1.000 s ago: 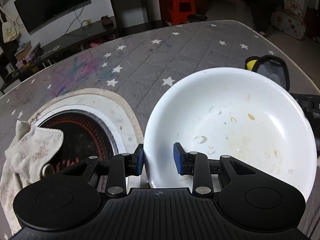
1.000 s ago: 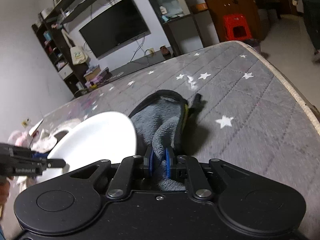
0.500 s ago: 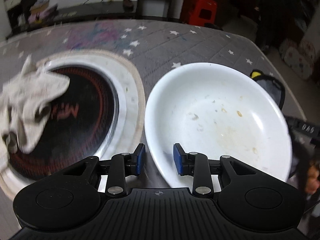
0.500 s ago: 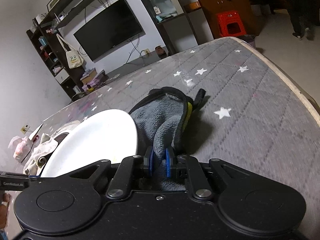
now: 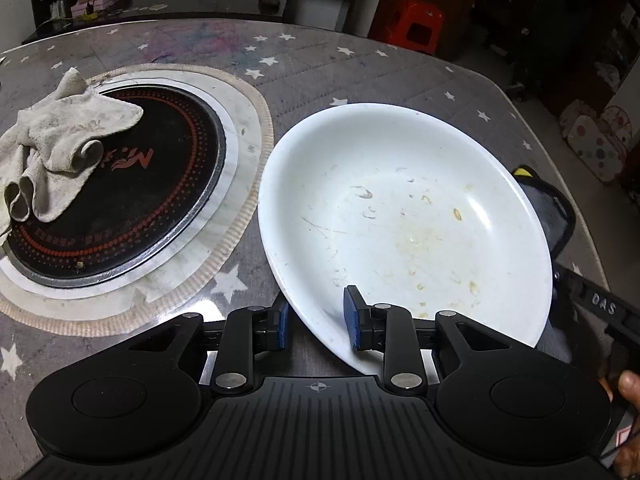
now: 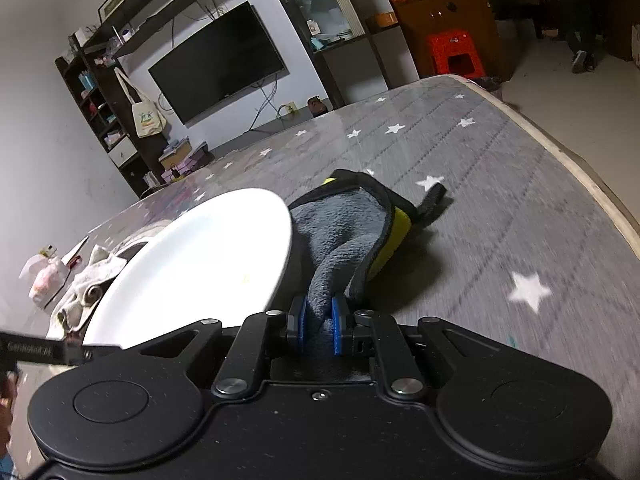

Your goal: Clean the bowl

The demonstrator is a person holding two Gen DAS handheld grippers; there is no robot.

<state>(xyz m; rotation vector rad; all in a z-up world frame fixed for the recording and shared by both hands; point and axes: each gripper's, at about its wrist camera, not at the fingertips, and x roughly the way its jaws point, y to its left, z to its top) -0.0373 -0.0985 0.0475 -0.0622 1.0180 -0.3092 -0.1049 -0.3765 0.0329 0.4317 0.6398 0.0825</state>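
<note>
A wide white bowl (image 5: 404, 216) with dried food specks sits on the grey star-patterned table. My left gripper (image 5: 316, 318) is open, its jaws straddling the bowl's near rim, one pad outside and one inside. The bowl also shows in the right wrist view (image 6: 200, 268). My right gripper (image 6: 318, 326) is shut on a grey cleaning cloth (image 6: 344, 232) with black and yellow trim, lying just right of the bowl; its edge shows behind the bowl in the left wrist view (image 5: 548, 204).
A round black induction hob (image 5: 120, 184) in a beige ring sits left of the bowl, with a crumpled beige rag (image 5: 52, 160) on it. The table edge (image 6: 580, 168) curves on the right. Small items (image 6: 48, 276) lie at the far left.
The left view has tilted down and closed in on the bowl's rim, now between the left jaws. The right gripper has lifted the cloth a little, staying shut on it.
</note>
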